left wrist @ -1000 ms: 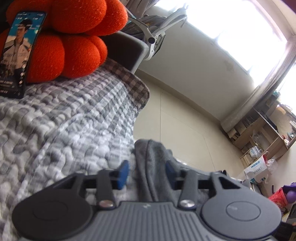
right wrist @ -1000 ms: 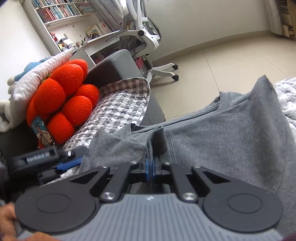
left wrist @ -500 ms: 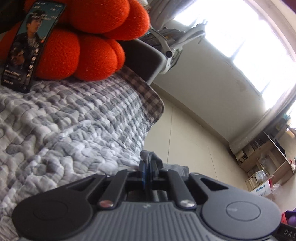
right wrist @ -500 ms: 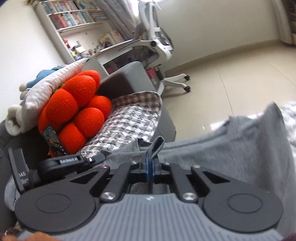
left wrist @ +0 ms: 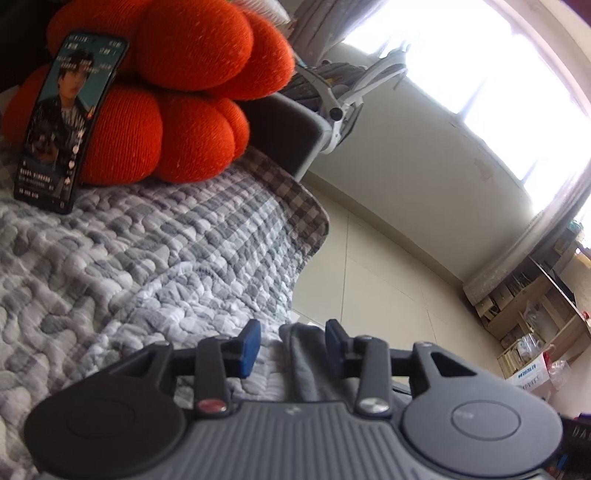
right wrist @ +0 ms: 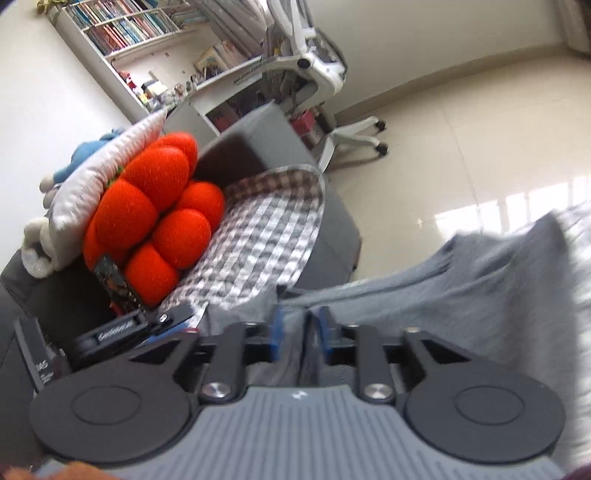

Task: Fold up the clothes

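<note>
Both my tools are standing open — left tool [left wrist: 292,345] and right tool [right wrist: 298,332] each straddling a ridge of the grey shirt [right wrist: 461,295], running straight ahead.

You get strong daylight in both views. In the left wrist view the window [left wrist: 491,74] is blown out to pure white, and the wall [left wrist: 417,177] below it sits in soft shade. The orange cushion [left wrist: 184,92] and checked blanket [left wrist: 147,258] are evenly lit and sharp. In the right wrist view sunlight glares off the tiled floor [right wrist: 480,155] in bright patches at the right, and the grey shirt [right wrist: 480,295] is smeared by motion blur, its far edge fuzzy. Your fisheye lenses bend straight lines hard near the borders, so the bookshelf [right wrist: 122,33] curves and the corners darken.
</note>
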Motion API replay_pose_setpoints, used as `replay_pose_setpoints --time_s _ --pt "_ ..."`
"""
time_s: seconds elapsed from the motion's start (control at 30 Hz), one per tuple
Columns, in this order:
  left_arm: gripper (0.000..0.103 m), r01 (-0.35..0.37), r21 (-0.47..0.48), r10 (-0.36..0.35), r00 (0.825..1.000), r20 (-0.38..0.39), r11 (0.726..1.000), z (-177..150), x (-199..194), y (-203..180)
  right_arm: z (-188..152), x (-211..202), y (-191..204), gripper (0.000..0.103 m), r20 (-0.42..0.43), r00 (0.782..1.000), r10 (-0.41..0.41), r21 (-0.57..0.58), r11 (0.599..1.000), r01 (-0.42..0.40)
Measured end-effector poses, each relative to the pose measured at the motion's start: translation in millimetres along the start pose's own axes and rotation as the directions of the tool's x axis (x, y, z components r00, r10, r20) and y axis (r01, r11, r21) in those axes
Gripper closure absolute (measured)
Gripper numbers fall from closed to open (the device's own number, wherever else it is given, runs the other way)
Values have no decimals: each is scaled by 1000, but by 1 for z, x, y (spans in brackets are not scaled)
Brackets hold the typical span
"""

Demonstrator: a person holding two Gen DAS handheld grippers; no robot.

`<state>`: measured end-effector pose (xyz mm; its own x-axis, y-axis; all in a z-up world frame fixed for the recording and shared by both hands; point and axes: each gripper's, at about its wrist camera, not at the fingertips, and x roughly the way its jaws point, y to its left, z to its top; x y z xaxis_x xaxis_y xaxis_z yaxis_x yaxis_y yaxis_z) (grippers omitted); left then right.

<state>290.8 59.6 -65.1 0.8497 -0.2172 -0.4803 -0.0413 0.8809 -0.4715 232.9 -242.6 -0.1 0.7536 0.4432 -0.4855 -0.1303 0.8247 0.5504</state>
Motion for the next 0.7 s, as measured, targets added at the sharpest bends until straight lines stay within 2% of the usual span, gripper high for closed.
replay_pose_setpoints --time_s 0.17,0.33,0.4,0.47,0.53,0.6,0.63,0.7 --pt "63 71 106 -69 997 -28 992 -10 -17 -21 -5 -20 -7 71 3 997 -76 -87 993 76" --pt "63 167 222 -135 979 -153 961 -41 -18 -38 -19 -27 -27 71 5 990 -140 -102 985 140" --pt "63 188 277 -138 972 -190 942 -55 -17 -43 -24 -28 -36 71 -1 985 -174 -113 978 173" --pt "62 190 343 -132 974 -185 920 -63 -22 -49 -29 -32 -43 71 4 982 -189 -121 975 188" --pt "61 189 369 -125 974 -190 910 -62 -24 -52 -30 -41 -48 71 26 984 -176 -116 977 178" --pt "61 151 372 -95 982 -165 916 -54 -19 -52 -27 -49 -50 70 69 980 -186 -113 975 193" --pt "61 132 373 -80 985 -152 918 -50 -17 -52 -24 -52 -51 66 94 975 -201 -114 971 211" --pt "61 93 374 -49 991 -126 923 -41 -13 -53 -18 -54 -54 61 138 956 -260 -115 954 276"
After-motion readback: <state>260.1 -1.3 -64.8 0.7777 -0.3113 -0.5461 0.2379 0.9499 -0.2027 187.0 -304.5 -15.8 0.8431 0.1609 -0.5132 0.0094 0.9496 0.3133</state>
